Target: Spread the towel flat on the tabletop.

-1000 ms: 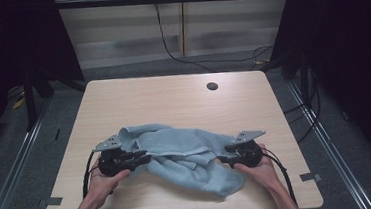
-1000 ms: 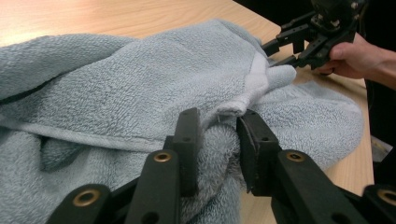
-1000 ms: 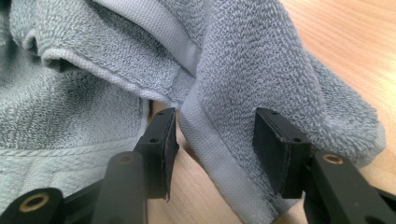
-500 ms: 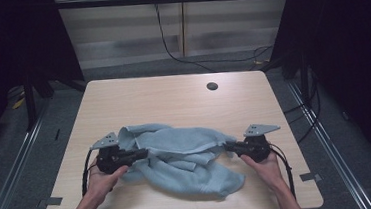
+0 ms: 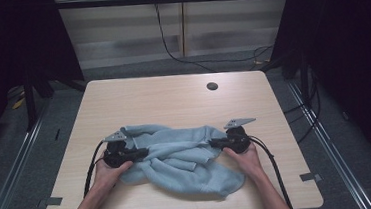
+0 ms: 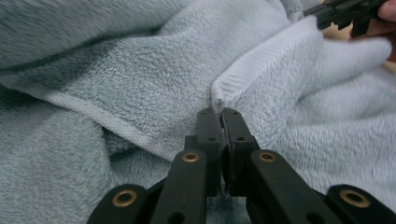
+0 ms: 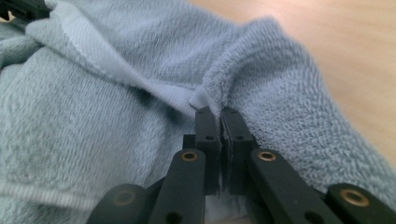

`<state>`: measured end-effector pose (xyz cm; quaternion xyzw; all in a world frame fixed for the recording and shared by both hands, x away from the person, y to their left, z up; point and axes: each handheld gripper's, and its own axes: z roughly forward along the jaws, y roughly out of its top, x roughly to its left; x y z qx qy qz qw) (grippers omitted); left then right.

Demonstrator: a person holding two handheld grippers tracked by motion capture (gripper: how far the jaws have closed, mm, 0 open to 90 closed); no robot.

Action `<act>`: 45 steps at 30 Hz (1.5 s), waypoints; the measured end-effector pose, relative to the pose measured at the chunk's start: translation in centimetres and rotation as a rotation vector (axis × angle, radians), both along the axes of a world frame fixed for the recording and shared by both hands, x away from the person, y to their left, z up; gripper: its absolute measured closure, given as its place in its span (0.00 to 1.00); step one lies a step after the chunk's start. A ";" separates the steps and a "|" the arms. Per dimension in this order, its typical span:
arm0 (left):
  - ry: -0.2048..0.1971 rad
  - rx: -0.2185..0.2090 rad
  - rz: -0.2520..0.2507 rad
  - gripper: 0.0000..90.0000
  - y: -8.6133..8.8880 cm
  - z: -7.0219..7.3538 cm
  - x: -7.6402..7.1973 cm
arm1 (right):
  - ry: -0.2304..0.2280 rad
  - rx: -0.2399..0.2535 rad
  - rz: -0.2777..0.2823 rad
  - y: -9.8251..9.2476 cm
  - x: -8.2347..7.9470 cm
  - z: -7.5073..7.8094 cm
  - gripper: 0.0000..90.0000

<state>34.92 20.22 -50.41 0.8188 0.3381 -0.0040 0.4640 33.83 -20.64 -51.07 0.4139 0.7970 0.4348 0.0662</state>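
One light-blue terry towel [image 5: 178,162] lies crumpled on the near half of the tabletop [image 5: 173,100], closer to its front edge. Left gripper [image 6: 219,114] has its jaws clenched on a hemmed corner fold; right gripper [image 7: 215,112] pinches another bunched hem edge. Holding opposite ends likely sets up pulling the towel taut to spread or fold it. Cable hole [image 5: 212,86] sits near the far edge.
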 end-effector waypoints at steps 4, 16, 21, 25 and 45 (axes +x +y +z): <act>0.015 -0.008 -0.023 0.97 0.1 -0.2 -1.6 | 0.016 0.008 0.031 0.0 -1.2 0.0 0.97; 0.020 0.015 -0.135 0.97 0.4 1.0 -7.6 | 0.038 -0.064 0.112 -0.4 -7.3 0.9 0.97; -0.008 -0.096 -0.088 0.98 2.0 3.0 -7.8 | -0.064 0.011 0.076 -1.4 -8.4 4.2 0.98; -0.082 -0.157 -0.038 0.97 2.8 5.9 -6.6 | -0.172 0.052 0.014 -3.1 -7.4 8.6 0.98; -0.222 -0.120 0.332 0.78 3.5 16.1 9.6 | -0.304 0.048 -0.178 -2.3 8.5 18.8 0.80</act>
